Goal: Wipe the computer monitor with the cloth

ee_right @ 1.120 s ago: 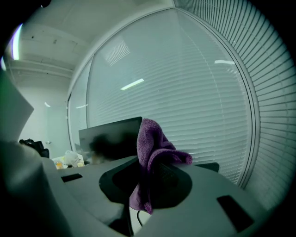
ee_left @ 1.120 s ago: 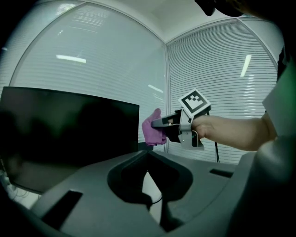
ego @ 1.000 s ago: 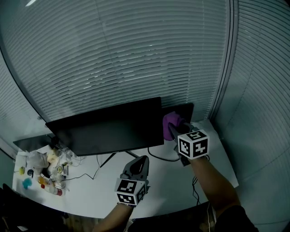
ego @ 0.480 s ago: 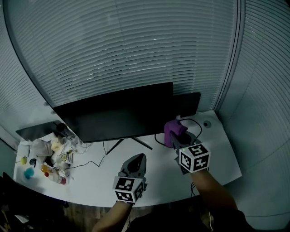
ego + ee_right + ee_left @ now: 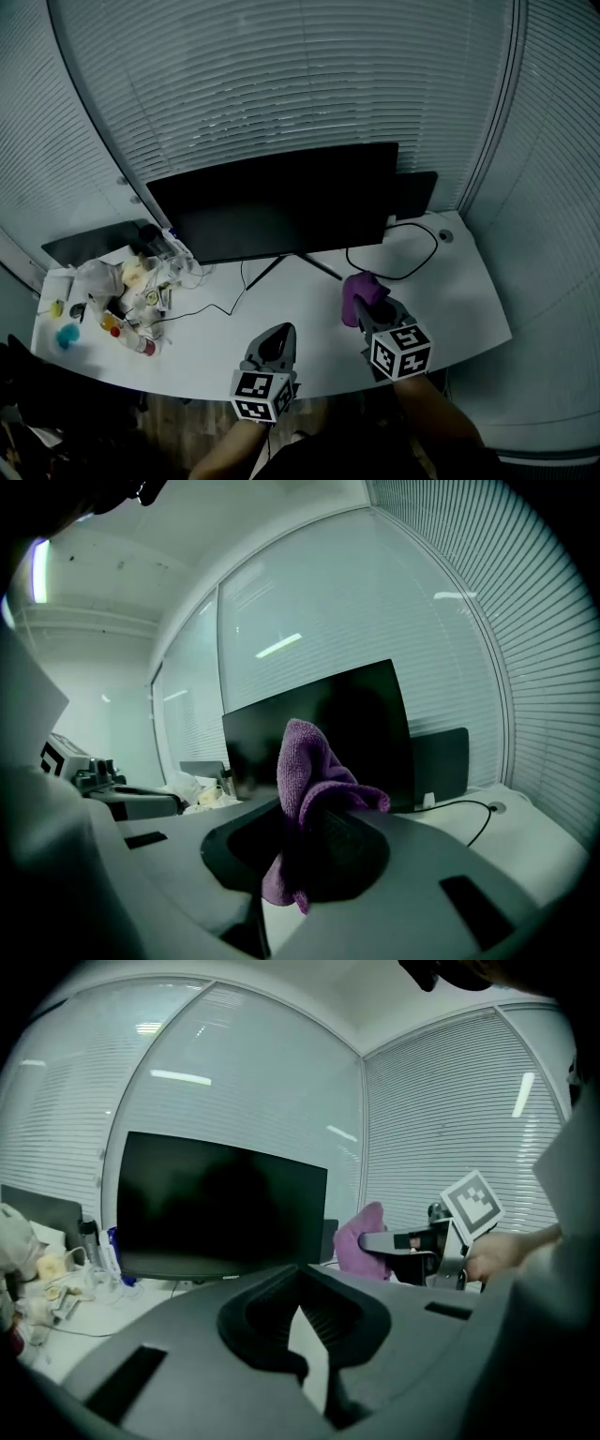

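— While the right gripper (image 5: 317,819) pinches the cloth (image 5: 302,761), is it touching the monitor (image 5: 281,208)?
— No, it's well apart, over the desk's (image 5: 459,314) near edge. The left gripper (image 5: 302,1286) is closed on nothing. I'd judge the wiping is still to do.

No word, number or brand is legible. The white cube (image 5: 262,395) behind the left fingers (image 5: 279,342) and the second white cube (image 5: 401,351) behind the right fingers (image 5: 382,314) carry only black square patterns; a pale mark on the black flat monitor's (image 5: 220,1206) lower edge is too small to read
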`<state>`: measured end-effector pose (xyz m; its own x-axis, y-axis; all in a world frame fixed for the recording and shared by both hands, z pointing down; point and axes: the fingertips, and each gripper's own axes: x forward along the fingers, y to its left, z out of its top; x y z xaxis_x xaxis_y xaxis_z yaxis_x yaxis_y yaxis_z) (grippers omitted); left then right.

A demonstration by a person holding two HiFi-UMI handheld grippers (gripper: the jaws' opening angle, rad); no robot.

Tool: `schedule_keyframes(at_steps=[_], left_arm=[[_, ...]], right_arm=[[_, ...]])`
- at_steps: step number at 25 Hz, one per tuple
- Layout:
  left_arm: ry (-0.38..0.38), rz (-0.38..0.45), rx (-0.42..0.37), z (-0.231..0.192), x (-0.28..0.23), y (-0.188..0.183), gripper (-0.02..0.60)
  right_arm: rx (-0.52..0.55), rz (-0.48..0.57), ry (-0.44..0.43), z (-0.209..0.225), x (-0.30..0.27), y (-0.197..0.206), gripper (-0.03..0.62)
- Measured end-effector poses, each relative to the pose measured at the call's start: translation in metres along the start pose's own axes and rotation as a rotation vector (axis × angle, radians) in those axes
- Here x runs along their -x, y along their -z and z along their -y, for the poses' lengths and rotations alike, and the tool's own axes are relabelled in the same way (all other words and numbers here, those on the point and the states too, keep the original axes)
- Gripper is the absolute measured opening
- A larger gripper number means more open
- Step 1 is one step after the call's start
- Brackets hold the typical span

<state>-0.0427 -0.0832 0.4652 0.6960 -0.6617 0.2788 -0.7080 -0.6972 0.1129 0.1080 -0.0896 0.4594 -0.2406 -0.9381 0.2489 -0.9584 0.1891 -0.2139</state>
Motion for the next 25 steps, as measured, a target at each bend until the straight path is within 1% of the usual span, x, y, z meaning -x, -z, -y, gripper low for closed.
schedule_keyframes(at_steps=[9, 13, 19, 25], left_arm=[[-0.045, -0.017, 0.031, -0.036, 0.092, 0.04, 0.006], [-0.067, -0.015, 0.057, -0.05, 0.13, 0.056, 0.006], [-0.099, 0.0, 0.091, -0.065, 0.167, 0.072, 0.006], [-0.1, -0.013, 0.114, -0.067, 0.179, 0.091, 0.006]], right_arm=[[-0.029, -0.007, -0.022, -0.104, 0.034, 0.048, 0.074], [-0.033, -0.013, -0.034, -0.142, 0.047, 0.07, 0.074], [-0.013, -0.058, -0.065, -0.185, 0.06, 0.098, 0.074], [-0.011, -0.096, -0.064, -0.207, 0.074, 0.122, 0.072]])
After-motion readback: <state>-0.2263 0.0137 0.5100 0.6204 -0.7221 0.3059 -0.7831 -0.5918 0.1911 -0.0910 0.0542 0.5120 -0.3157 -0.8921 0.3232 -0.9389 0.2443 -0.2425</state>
